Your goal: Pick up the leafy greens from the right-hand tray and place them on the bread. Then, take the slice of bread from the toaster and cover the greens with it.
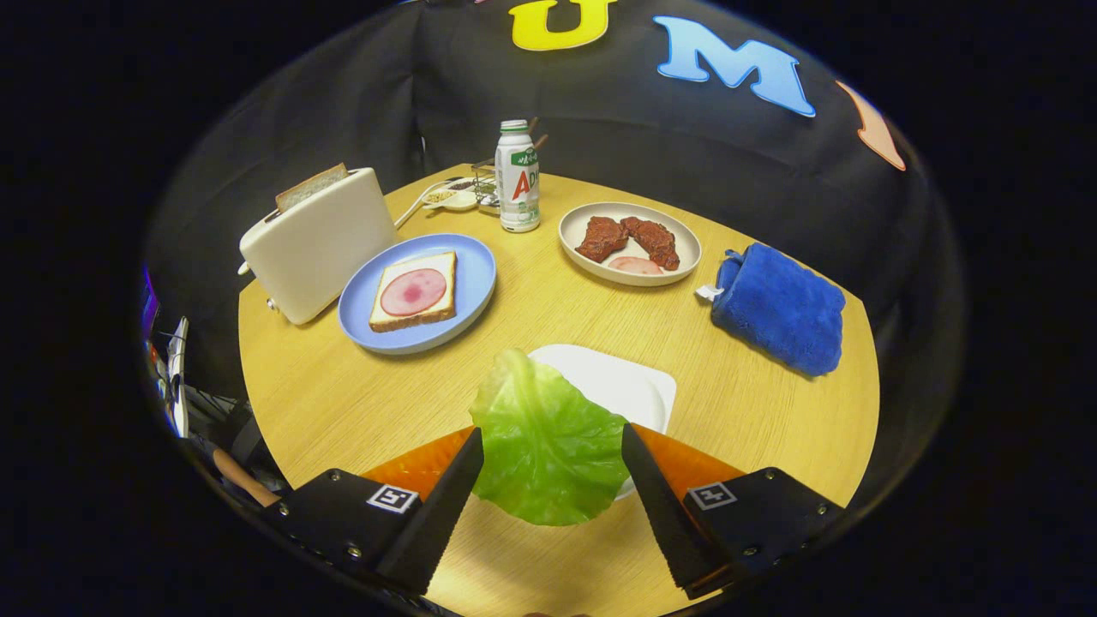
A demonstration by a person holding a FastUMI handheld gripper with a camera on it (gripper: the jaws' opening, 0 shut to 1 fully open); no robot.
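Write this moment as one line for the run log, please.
claw: shut on lettuce leaf, lifted over white tray | bread with ham: on blue plate, uncovered | toaster: slice inside

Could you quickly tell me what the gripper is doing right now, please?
Gripper: shut on the leafy green, which sits between its two fingers, lifted above the white tray.

Staged kitchen booth | black cloth wall (360,103) drapes a round wooden table (754,411) | toaster (317,244) at 10 o'clock, drink bottle (518,176) at 12, meat plate (630,243) at 1
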